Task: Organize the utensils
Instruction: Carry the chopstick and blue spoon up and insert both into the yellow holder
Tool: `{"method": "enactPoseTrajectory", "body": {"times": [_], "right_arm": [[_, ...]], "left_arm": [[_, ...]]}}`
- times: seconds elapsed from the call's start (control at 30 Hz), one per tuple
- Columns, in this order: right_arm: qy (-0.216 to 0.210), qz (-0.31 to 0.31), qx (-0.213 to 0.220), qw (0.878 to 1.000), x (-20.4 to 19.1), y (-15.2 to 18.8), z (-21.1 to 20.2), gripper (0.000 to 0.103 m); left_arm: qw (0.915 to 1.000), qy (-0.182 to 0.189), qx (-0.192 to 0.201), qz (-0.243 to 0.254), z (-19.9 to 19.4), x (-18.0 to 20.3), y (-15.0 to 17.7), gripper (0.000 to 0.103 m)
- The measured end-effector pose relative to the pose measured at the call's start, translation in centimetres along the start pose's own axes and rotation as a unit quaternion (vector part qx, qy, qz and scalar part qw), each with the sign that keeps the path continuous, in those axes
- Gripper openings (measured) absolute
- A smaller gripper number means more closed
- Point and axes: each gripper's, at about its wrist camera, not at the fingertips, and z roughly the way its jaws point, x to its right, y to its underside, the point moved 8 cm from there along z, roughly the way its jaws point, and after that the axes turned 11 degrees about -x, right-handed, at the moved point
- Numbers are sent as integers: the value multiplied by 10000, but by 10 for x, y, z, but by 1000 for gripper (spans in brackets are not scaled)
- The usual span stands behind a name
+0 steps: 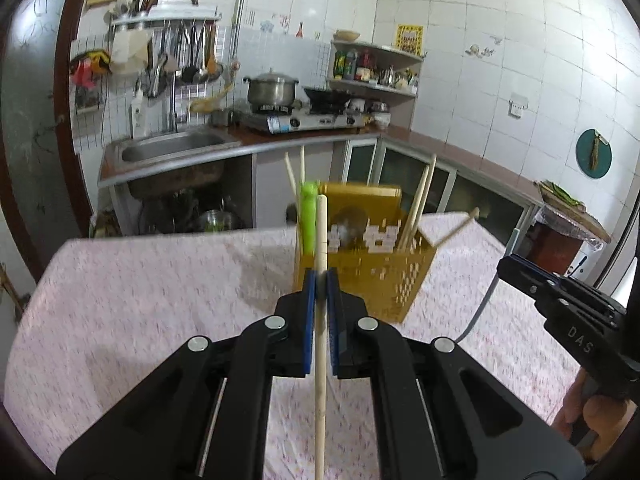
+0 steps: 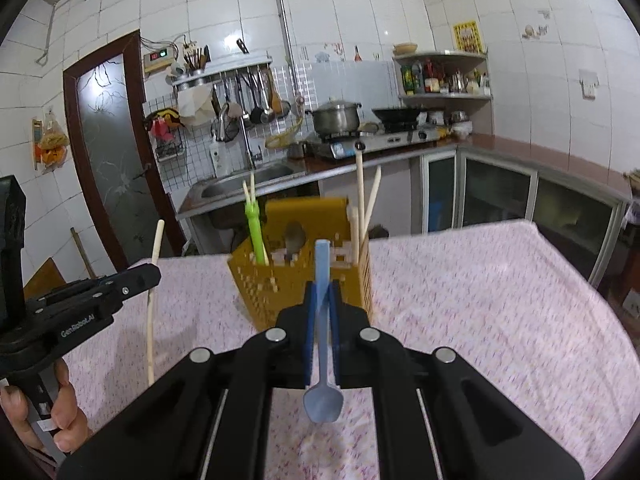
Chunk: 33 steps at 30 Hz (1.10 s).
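Observation:
A yellow perforated utensil holder [image 1: 370,268] stands on the pink cloth table; it also shows in the right wrist view [image 2: 304,280]. It holds several wooden chopsticks [image 1: 420,208], a green utensil [image 1: 309,216] and a spoon. My left gripper [image 1: 320,280] is shut on a wooden chopstick [image 1: 321,320], held upright just in front of the holder; that chopstick also shows in the right wrist view [image 2: 151,312]. My right gripper [image 2: 321,292] is shut on a blue plastic spoon [image 2: 322,360], bowl end toward the camera, close to the holder's near side.
The pink floral tablecloth [image 1: 160,300] covers the table. Behind it runs a kitchen counter with a sink [image 1: 172,148], a gas stove with a steel pot [image 1: 272,88] and a corner shelf of bottles. A dark wooden door [image 2: 108,152] is at the left.

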Motion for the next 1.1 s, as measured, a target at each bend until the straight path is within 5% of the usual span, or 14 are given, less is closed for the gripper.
{"method": "enactPoseTrajectory", "body": {"times": [0.57,1.1], "right_arm": [[11,-337,812,9961,-13,-114,-12,7],[223,-507,686,9961,-5,-123,42,7]], "left_arm": [[9836,305,1746,327,-13,39,-136,5],[9754,449,2123,392,52,27,-155,5]]}}
